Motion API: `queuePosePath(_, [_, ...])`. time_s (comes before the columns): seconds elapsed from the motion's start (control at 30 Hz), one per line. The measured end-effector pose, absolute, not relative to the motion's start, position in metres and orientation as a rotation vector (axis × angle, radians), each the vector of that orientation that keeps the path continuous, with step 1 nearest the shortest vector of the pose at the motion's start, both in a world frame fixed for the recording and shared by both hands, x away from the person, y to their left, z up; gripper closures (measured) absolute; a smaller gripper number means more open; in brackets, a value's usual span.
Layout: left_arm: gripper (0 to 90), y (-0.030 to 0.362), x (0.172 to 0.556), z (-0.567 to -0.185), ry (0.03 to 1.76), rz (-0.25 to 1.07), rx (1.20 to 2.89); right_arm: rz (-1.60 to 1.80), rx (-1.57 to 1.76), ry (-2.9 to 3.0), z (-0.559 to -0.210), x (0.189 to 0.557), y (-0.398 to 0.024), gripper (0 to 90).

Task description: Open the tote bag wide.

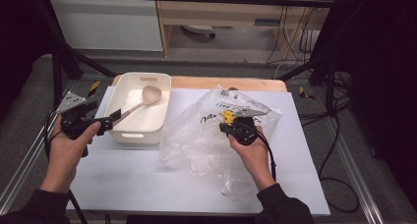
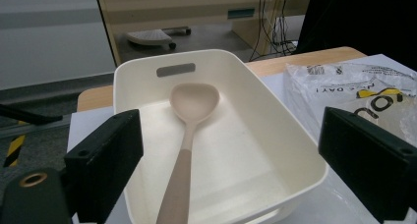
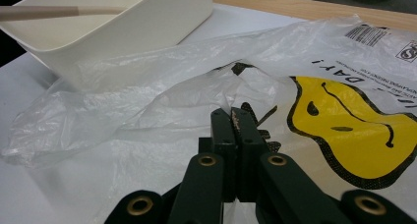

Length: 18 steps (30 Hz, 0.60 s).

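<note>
Crinkly clear plastic bag (image 1: 206,130) pinched in clenched right claw (image 3: 235,117); left claw (image 2: 236,155) released near smooth spoon (image 2: 189,130).

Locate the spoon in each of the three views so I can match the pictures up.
High view: the spoon lies in the white tub, left of centre, bowl end toward the far wall.
Left gripper view: centre, handle running down to the bottom edge, between the open jaws.
Right gripper view: a stretch of handle at top left, over the tub's rim.
Shared landmark: the white tub.

One tub (image 1: 140,130), one spoon (image 1: 147,95), one bag (image 1: 206,135)
</note>
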<state>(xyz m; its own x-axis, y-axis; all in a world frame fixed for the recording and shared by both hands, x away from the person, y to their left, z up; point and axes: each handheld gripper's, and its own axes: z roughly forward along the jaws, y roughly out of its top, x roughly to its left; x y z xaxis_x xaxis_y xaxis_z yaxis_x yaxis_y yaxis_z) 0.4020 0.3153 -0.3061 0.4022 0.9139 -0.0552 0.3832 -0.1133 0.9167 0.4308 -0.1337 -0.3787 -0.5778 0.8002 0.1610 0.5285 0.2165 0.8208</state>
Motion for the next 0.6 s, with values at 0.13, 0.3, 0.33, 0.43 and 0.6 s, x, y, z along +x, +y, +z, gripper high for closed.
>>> queuePosePath(0.13, [9.6, 0.315, 0.415, -0.310, 1.168, 0.670, 1.710, 1.299, 1.251, 2.195, -0.379, 0.431, -0.136, 90.0])
queuePosePath(0.3, [11.3, 0.315, 0.430, -0.317, 1.189, 0.659, 1.731, 1.299, 1.250, 2.197, -0.379, 0.431, -0.137, 90.0])
queuePosePath(0.33, [11.3, 0.316, 0.433, -0.318, 1.195, 0.653, 1.734, 1.299, 1.250, 2.197, -0.379, 0.431, -0.137, 90.0])
queuePosePath(0.43, [13.4, 0.316, 0.440, -0.324, 1.217, 0.639, 1.754, 1.293, 1.248, 2.203, -0.380, 0.432, -0.137, 90.0])
queuePosePath(0.6, [15.4, 0.319, 0.452, -0.337, 1.252, 0.611, 1.793, 1.278, 1.252, 2.209, -0.382, 0.433, -0.138, 90.0])
